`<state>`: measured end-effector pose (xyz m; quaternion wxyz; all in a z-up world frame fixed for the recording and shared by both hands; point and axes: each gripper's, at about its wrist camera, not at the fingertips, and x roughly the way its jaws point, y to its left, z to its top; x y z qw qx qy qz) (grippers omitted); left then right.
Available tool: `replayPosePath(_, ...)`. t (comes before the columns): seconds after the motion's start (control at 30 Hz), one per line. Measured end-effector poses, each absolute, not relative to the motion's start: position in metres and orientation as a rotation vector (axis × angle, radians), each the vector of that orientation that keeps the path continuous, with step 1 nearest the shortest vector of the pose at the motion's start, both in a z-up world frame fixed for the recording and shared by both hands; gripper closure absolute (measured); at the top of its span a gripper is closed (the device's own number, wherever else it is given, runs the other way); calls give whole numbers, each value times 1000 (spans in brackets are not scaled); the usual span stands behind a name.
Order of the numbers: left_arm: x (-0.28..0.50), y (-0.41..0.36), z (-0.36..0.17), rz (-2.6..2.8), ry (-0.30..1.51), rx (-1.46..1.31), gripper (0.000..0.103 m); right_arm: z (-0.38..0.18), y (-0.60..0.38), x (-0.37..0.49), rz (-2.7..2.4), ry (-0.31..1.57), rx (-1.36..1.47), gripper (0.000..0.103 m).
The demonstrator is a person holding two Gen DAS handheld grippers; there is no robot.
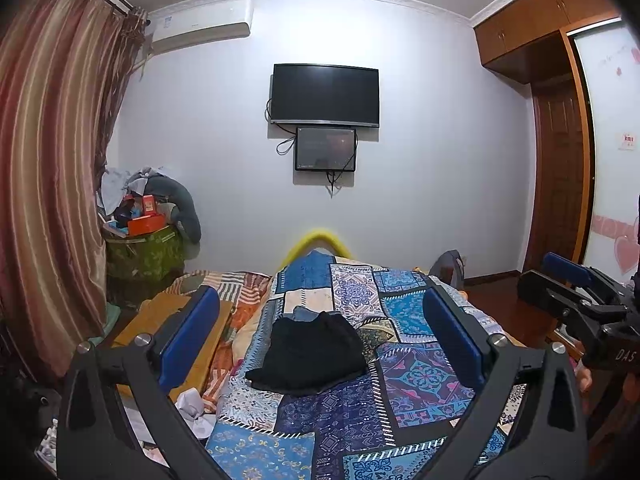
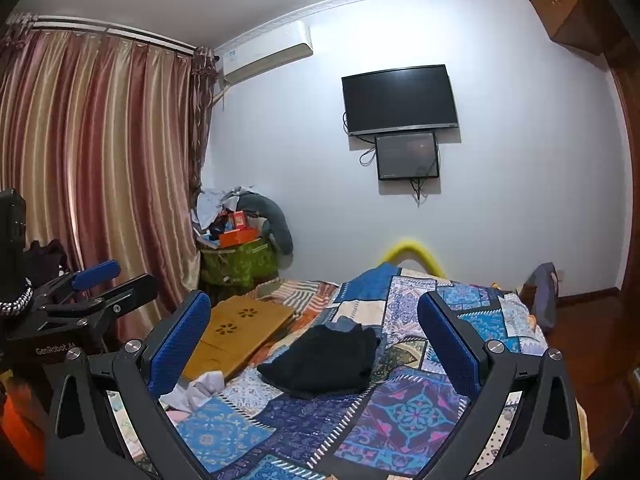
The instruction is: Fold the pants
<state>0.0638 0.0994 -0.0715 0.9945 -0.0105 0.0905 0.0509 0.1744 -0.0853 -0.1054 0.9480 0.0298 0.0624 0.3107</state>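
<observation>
Left gripper: jaws spread wide, nothing between the blue pads, held above the bed; the right wrist view shows it from the side at the left edge.
Right gripper: likewise released and empty, fingers well apart; the left wrist view catches it at the far right.
Pants: a black bundle lying on the patchwork bedspread, ahead of both grippers and touched by neither; a bit of blue denim peeks out at its far edge.
Left of the pants: a wooden lap tray with flower cut-outs that only the right wrist view shows plainly, and crumpled white paper near it.
Only in the left wrist view: the wooden door and the wardrobe panel with pink hearts.
Far wall: a dark television above a smaller screen.
</observation>
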Motion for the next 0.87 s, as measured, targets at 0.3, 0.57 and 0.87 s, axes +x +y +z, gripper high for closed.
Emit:
replayPosePath(0.3, 66, 101, -74, 74, 196, -19, 0, -105, -83, 174, 638, 126, 61, 0)
replayPosePath(0.57, 66, 103, -74, 70, 198, -19, 0, -105, -83, 174, 638, 126, 61, 0)
replayPosePath(0.87, 66, 104, -74, 64, 202, -15, 0, -104, -82, 175, 644, 133, 60, 0)
